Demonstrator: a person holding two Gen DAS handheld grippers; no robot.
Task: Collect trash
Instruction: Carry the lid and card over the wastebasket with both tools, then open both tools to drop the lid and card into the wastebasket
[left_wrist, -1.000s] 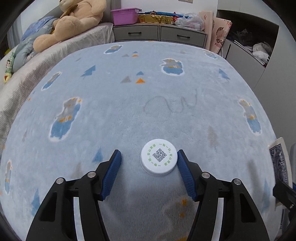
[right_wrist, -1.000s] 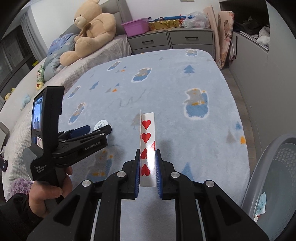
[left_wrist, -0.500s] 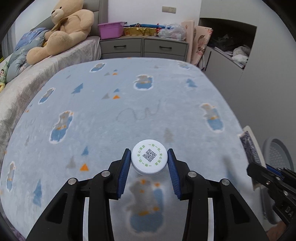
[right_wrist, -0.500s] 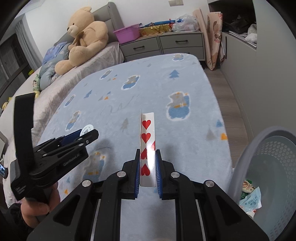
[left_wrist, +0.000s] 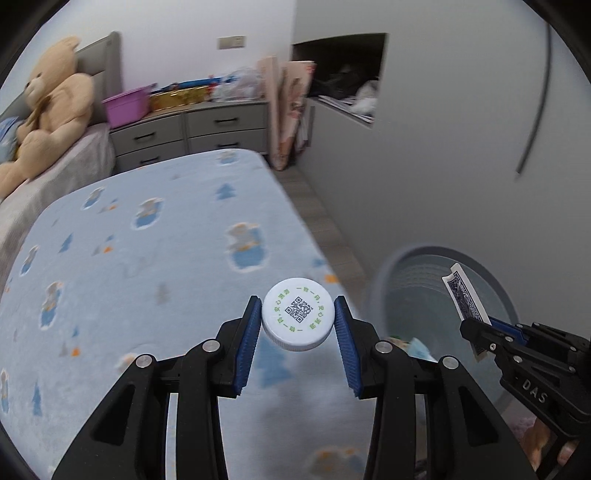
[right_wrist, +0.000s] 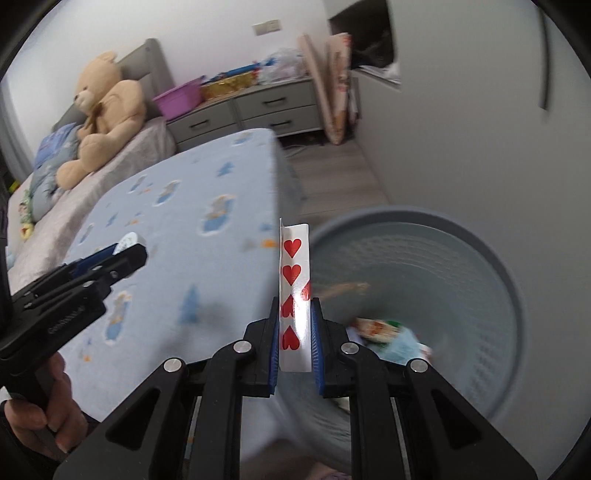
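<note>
Left tool (left_wrist: 298, 321) squeezing white cap (left_wrist: 297, 318), holding it up over edge of blue bed (left_wrist: 147, 258); right tool (right_wrist: 294, 338) pinching folded heart card (right_wrist: 294, 295), holding it over grey bin (right_wrist: 498, 266); wrappers (right_wrist: 388, 334) lying in bin bottom

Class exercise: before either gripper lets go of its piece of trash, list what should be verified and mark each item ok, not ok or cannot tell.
1. Left gripper clamps the round white plastic cap with the printed code: ok.
2. Right gripper clamps the folded hearts playing card: ok.
3. Card above the round grey plastic bin: ok.
4. Cap above the bin: not ok, it is over the light blue fleece blanket.
5. Room in the bin: ok, only a few wrappers at the bottom.
</note>
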